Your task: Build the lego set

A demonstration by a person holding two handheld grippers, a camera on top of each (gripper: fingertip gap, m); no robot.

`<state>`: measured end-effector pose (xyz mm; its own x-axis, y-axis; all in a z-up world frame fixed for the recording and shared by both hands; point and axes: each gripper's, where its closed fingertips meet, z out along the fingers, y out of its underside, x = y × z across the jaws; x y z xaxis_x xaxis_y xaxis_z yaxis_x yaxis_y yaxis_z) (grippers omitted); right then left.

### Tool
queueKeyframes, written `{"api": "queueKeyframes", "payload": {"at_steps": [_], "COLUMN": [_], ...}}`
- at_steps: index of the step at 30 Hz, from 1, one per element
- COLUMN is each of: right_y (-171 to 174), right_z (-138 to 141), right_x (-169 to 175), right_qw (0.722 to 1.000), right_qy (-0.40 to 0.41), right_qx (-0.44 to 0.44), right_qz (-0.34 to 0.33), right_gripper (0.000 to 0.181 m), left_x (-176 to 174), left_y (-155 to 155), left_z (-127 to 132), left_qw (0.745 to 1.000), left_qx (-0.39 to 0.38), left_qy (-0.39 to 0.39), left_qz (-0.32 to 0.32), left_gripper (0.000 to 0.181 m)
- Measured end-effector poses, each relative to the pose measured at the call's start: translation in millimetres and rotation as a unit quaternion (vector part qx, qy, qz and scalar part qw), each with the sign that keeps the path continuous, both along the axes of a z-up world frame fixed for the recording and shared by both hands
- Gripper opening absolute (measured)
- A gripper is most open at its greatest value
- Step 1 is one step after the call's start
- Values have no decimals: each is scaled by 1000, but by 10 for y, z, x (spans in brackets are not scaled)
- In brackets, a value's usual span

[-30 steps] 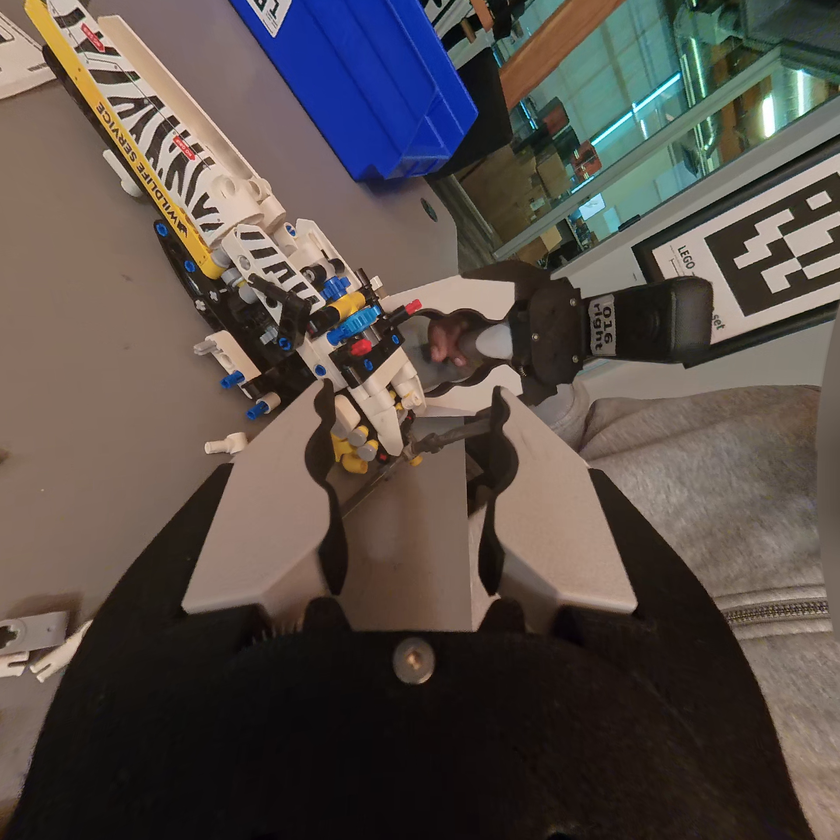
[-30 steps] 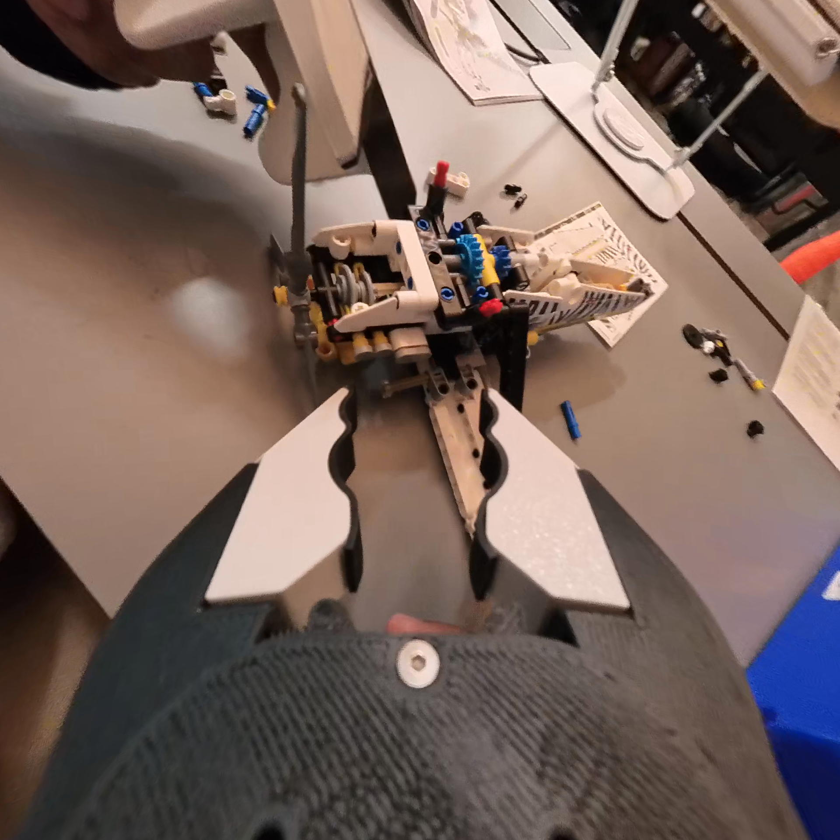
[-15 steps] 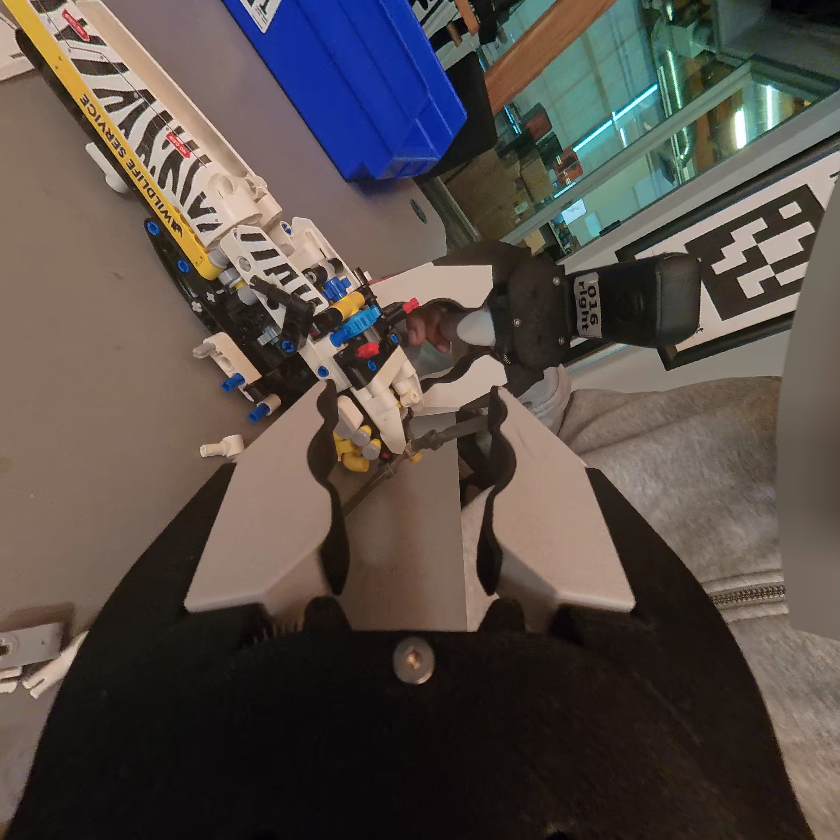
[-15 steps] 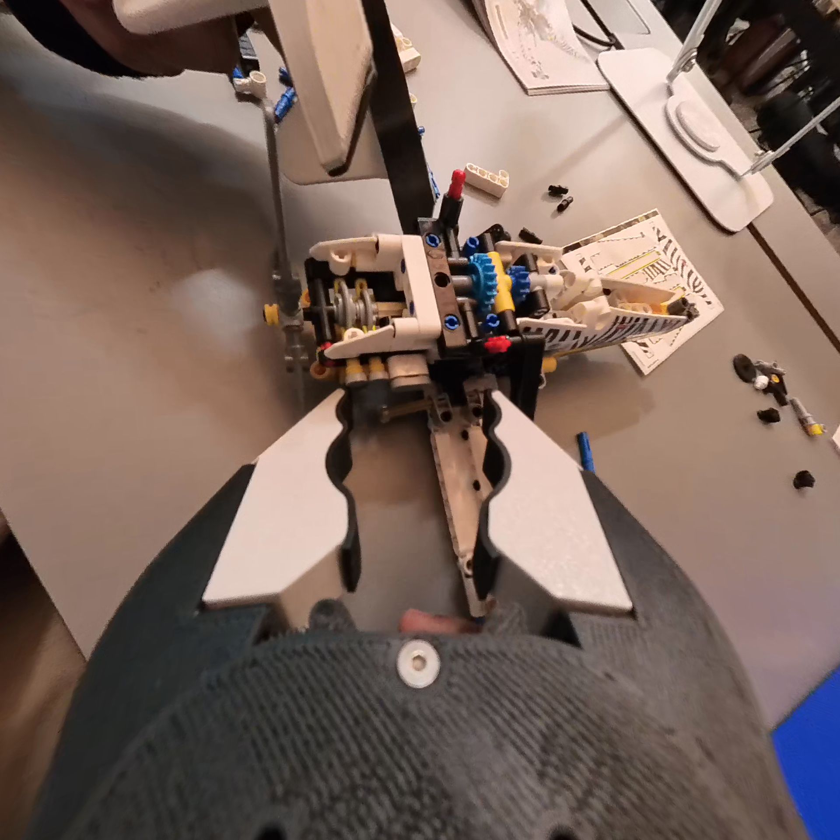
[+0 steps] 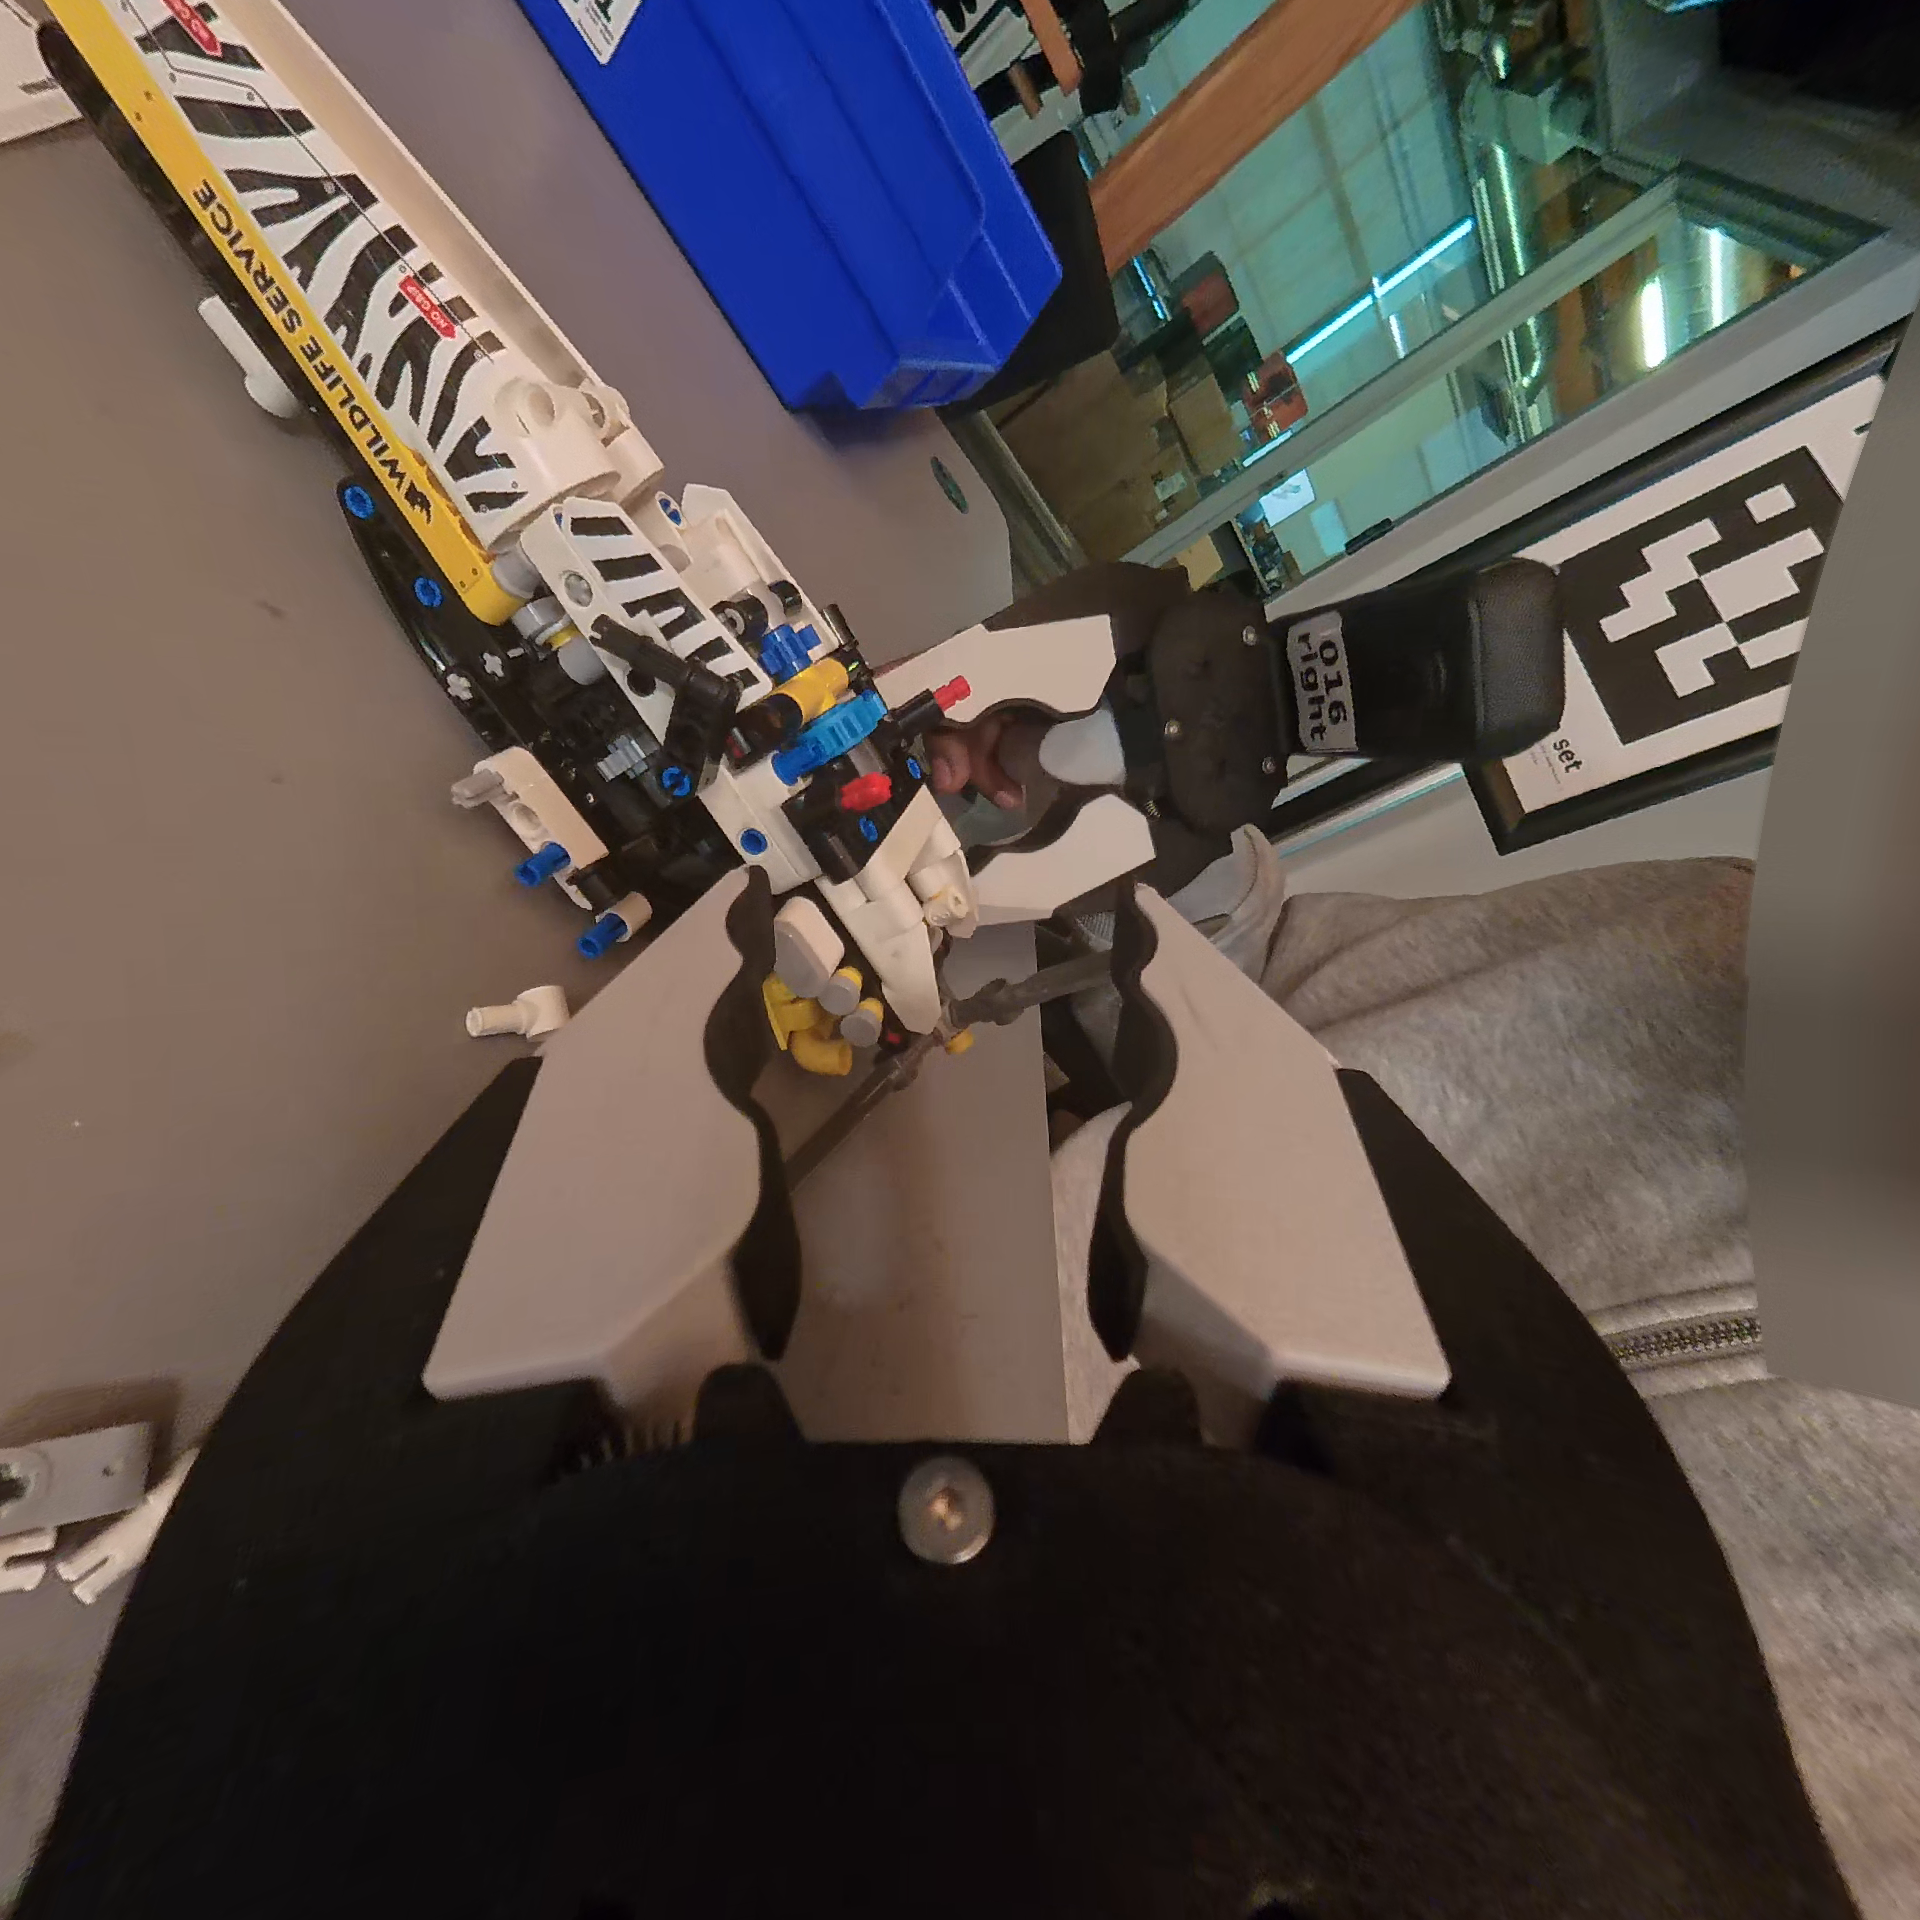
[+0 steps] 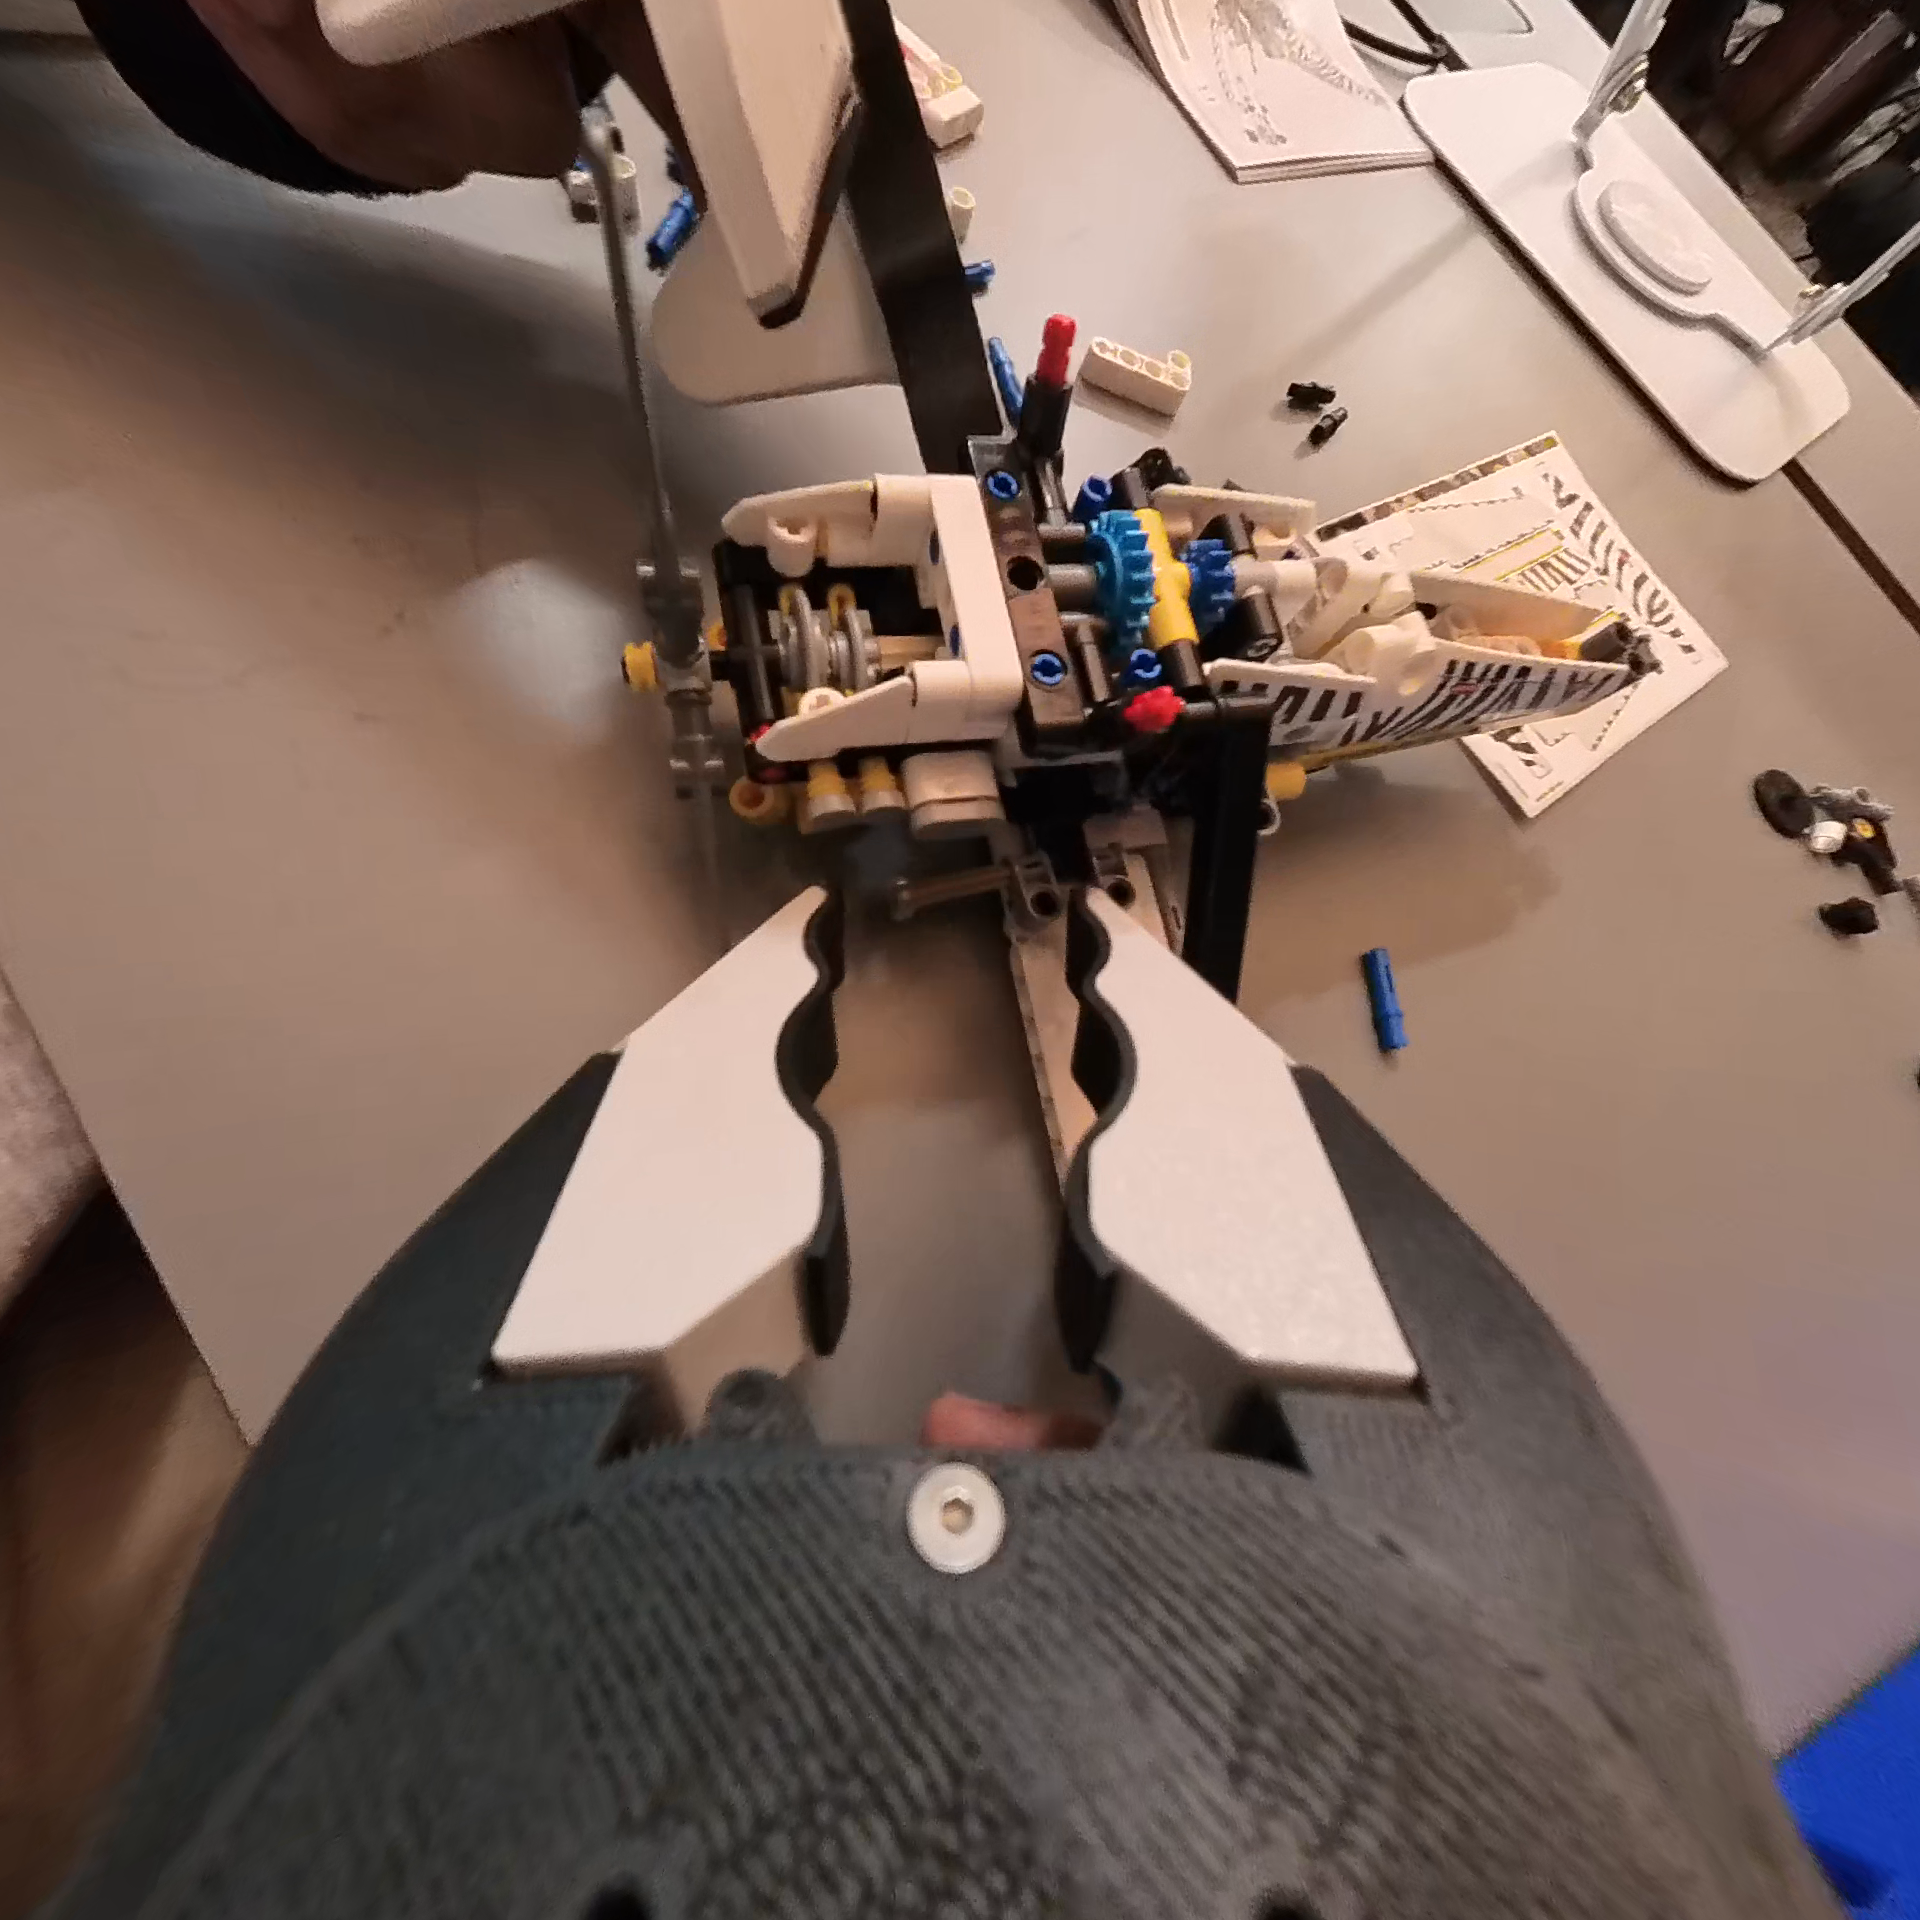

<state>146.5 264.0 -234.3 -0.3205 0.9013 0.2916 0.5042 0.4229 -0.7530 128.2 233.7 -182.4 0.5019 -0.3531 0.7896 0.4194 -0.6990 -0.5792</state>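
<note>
The zebra-striped lego model (image 6: 997, 665) is flanked by both hand-held grippers, left (image 5: 940, 935) and right (image 6: 951, 914), jaws apart, nothing clamped; a grey axle (image 6: 634, 416) likely needs seating next.

Left tongs (image 5: 940, 940) agape; right tongs (image 6: 951, 914) likewise

We count one zebra-striped lego model (image 6: 1039, 644) just ahead of the right tongs (image 6: 951, 914), one blue bin (image 5: 810, 187) beyond the left tongs (image 5: 935, 914), one sticker sheet (image 6: 1621, 582), one instruction booklet (image 6: 1278, 94), and two black pins (image 6: 1317, 407) farther off.
</note>
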Motion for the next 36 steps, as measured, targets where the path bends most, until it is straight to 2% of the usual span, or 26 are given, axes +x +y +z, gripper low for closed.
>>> {"api": "queueKeyframes", "payload": {"at_steps": [5, 33, 36], "right_y": [25, 33, -18], "right_z": [30, 31, 36], "right_x": [-16, -55, -52], "right_qw": [1000, 1000, 999], "right_qy": [6, 3, 3], "right_qx": [-12, -29, -32], "right_qz": [-4, 0, 17], "right_gripper": [32, 30, 22], "left_x": [3, 4, 0], "left_y": [-2, 10, 19], "left_z": [-2, -54, -58], "left_qw": [1000, 1000, 1000], "left_qx": [0, -11, -11], "left_qy": [-2, 7, 8], "left_qz": [-2, 1, 4], "left_gripper": [63, 57, 60]}}
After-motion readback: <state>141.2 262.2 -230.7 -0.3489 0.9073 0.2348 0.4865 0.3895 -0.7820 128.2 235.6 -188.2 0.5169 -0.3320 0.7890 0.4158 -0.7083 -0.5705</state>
